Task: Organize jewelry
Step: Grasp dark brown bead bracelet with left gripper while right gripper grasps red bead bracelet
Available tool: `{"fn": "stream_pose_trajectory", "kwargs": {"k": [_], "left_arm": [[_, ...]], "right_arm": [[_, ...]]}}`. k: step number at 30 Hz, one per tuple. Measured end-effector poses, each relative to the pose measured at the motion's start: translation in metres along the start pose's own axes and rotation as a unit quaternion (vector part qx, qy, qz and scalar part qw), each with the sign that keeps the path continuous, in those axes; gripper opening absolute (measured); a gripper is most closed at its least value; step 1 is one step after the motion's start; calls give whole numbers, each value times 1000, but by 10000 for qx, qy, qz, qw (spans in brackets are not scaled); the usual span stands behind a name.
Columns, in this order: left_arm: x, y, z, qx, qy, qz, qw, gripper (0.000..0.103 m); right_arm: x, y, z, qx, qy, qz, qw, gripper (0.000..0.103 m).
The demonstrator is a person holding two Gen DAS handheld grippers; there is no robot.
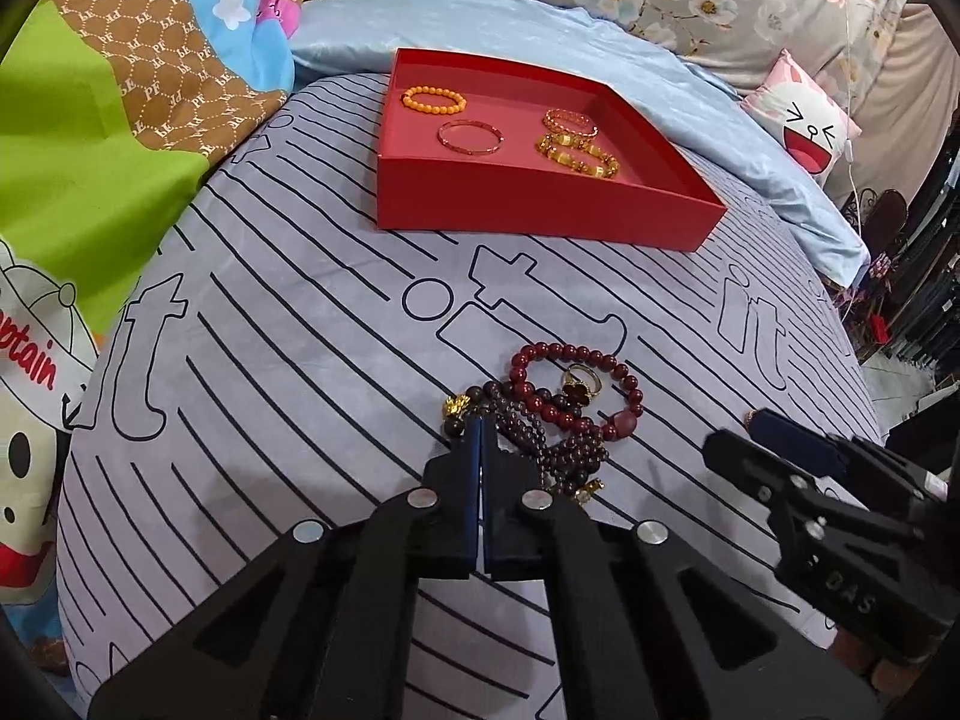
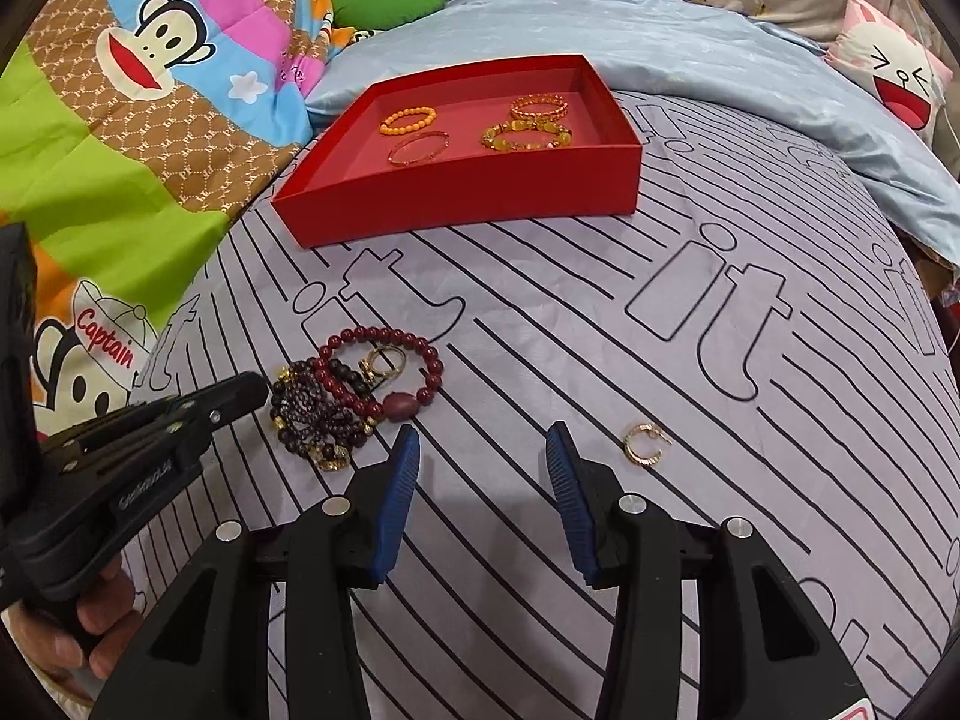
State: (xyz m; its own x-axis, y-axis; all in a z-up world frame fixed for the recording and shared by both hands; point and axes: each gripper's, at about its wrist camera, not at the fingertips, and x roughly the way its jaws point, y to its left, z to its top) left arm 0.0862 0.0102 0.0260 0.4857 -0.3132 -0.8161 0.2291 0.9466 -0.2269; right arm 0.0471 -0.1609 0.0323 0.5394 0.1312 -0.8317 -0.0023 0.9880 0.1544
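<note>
A red tray [image 1: 540,204] [image 2: 468,198] lies on the bed and holds an orange bead bracelet [image 1: 433,99], a thin red bangle [image 1: 470,136] and gold bracelets [image 1: 577,147]. Nearer lies a pile: a dark red bead bracelet [image 1: 576,384] [image 2: 384,369], a gold ring [image 1: 582,384] and a dark purple bead string [image 1: 540,438] [image 2: 312,414]. My left gripper [image 1: 482,429] is shut, its tips at the pile's left edge by the purple beads; whether it grips a bead I cannot tell. My right gripper [image 2: 480,444] is open, empty, right of the pile. A small gold earring [image 2: 642,444] lies to its right.
The bed has a lilac striped sheet [image 1: 300,360]. A cartoon monkey quilt [image 2: 120,120] lies to the left, a light blue cover [image 1: 540,18] behind the tray, a white face cushion [image 1: 804,120] at the far right. The bed edge drops off at right.
</note>
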Motion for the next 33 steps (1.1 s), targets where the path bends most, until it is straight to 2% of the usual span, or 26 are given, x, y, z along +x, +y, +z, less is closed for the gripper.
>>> {"fn": "stream_pose_trajectory", "kwargs": {"k": [9, 14, 16, 20, 25, 29, 33], "left_arm": [[3, -3, 4, 7, 60, -38, 10000, 3], [11, -10, 8, 15, 74, -62, 10000, 27], [13, -13, 10, 29, 67, -41, 10000, 31], [22, -13, 10, 30, 174, 0, 9998, 28], [24, -10, 8, 47, 219, -98, 9997, 5], [23, -8, 8, 55, 208, -124, 9997, 3], [19, -9, 8, 85, 177, -157, 9997, 3]], "right_arm": [[14, 12, 13, -122, 0, 49, 9999, 42], [14, 10, 14, -115, 6, 60, 9999, 42], [15, 9, 15, -91, 16, 68, 9999, 42], [19, 8, 17, -86, 52, 79, 9999, 42], [26, 8, 19, -93, 104, 102, 9999, 42], [31, 10, 22, -129, 119, 116, 9998, 39], [37, 12, 26, -167, 155, 133, 9997, 27]]}}
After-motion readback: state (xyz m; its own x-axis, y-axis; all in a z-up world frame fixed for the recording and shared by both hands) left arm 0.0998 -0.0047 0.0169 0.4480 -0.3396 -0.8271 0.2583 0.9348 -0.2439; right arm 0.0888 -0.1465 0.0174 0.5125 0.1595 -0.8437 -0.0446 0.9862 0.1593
